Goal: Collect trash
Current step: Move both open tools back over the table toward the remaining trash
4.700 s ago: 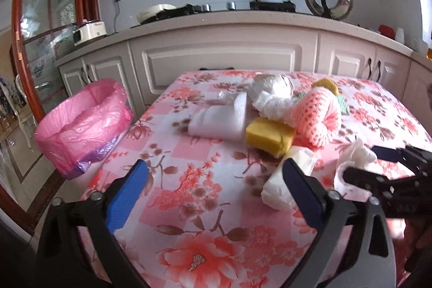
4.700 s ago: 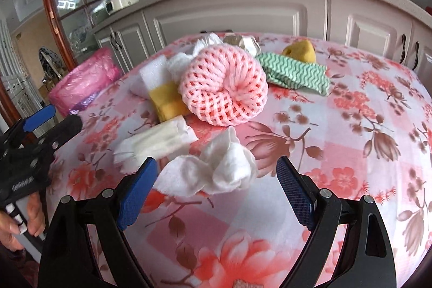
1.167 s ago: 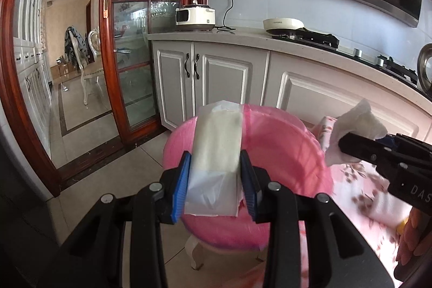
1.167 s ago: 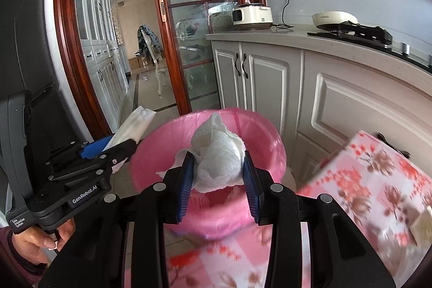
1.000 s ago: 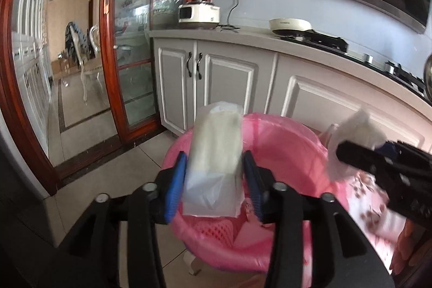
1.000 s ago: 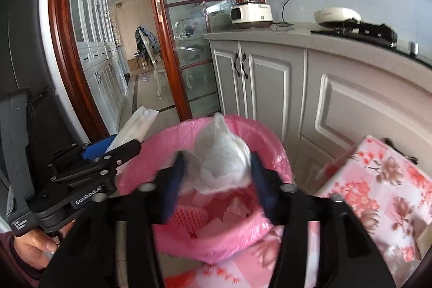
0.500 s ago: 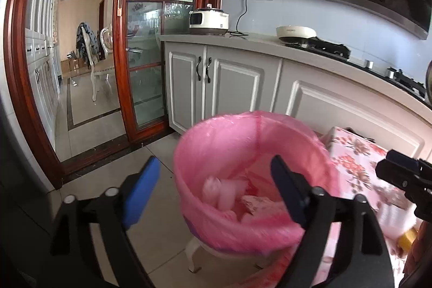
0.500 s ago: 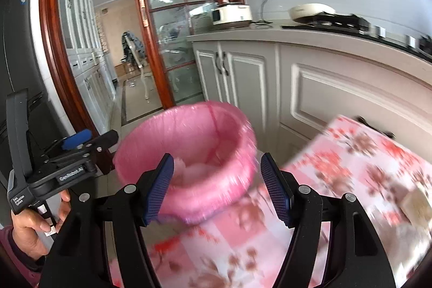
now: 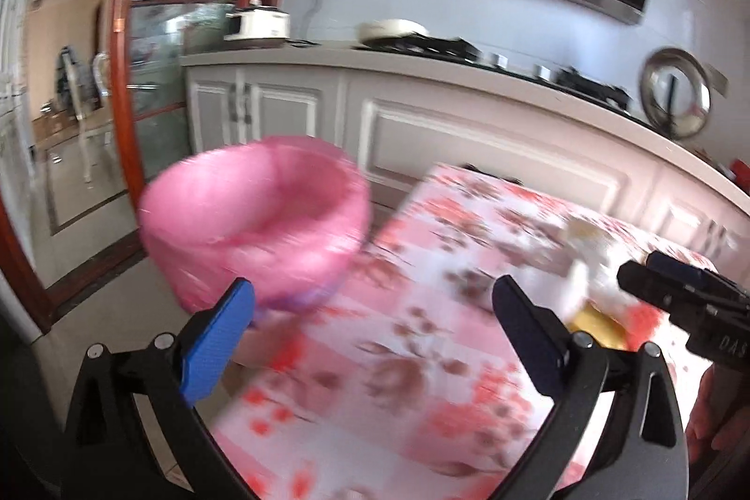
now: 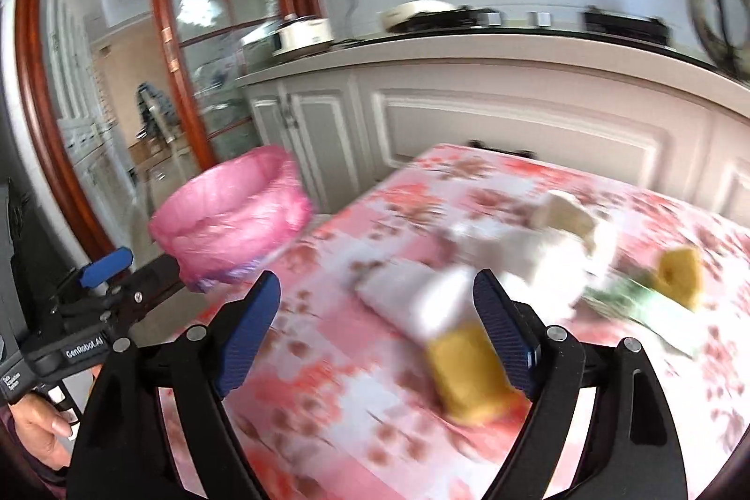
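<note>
Both frames motion-blurred. Landmark: pink-lined trash bin (image 9: 255, 219).

Left gripper (image 9: 375, 326): jaws opening, spread wide, nothing between the blue pads (image 9: 218, 340). Bin sits just past its left finger; its right finger is over the floral tablecloth (image 9: 422, 359), which starts right of the bin.

Right gripper (image 10: 375, 322): jaws also opening, wide, nothing clamped. From its view the bin (image 10: 234, 214) is upper left, beside the table edge. A yellow sponge (image 10: 464, 373) lies on the cloth well right of the bin; the right pad (image 10: 504, 340) overlaps it in the picture, contact not clear.

Remaining trash, all on the cloth, right of the bin: white foam/paper pieces (image 10: 529, 247), too smeared to separate; second yellow item (image 10: 682, 275) farther right, next to a greenish cloth (image 10: 637, 298).

Bin contents: can't tell, blur.

White cabinets (image 9: 290, 111) run behind the bin.
</note>
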Demonstrator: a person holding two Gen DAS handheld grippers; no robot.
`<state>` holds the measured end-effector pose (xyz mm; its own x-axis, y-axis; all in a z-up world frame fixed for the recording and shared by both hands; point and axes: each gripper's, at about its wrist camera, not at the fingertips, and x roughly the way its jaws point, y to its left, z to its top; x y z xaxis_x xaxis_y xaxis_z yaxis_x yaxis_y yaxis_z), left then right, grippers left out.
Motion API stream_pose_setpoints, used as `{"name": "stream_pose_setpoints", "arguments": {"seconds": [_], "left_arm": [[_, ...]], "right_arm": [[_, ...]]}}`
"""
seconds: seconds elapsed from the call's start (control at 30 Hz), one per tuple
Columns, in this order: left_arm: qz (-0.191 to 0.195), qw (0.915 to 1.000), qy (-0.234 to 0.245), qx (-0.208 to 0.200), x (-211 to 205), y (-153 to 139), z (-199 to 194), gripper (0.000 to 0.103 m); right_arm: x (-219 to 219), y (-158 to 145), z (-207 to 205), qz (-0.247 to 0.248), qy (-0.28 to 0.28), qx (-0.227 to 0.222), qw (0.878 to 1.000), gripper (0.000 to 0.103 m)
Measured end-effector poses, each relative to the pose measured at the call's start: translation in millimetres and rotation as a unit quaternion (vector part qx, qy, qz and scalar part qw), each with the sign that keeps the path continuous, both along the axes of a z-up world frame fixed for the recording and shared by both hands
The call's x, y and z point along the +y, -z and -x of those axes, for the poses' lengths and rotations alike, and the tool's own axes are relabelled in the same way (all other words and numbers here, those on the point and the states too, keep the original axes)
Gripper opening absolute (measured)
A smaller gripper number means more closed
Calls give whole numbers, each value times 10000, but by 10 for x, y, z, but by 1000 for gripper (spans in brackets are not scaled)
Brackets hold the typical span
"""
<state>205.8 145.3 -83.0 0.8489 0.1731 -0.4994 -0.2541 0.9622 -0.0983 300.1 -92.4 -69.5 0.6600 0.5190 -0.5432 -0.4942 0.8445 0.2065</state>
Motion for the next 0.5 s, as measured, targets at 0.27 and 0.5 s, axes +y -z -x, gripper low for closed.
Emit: {"name": "stream_pose_setpoints", "arguments": {"seconds": [0.27, 0.5], "left_arm": [[91, 9975, 615, 331, -590, 214, -89, 98], [-118, 9937, 994, 499, -949, 310, -189, 98]], "right_arm": [[-790, 213, 46, 13, 836, 112, 9964, 82], [-1109, 478, -173, -114, 1137, 589, 9917, 85]]}}
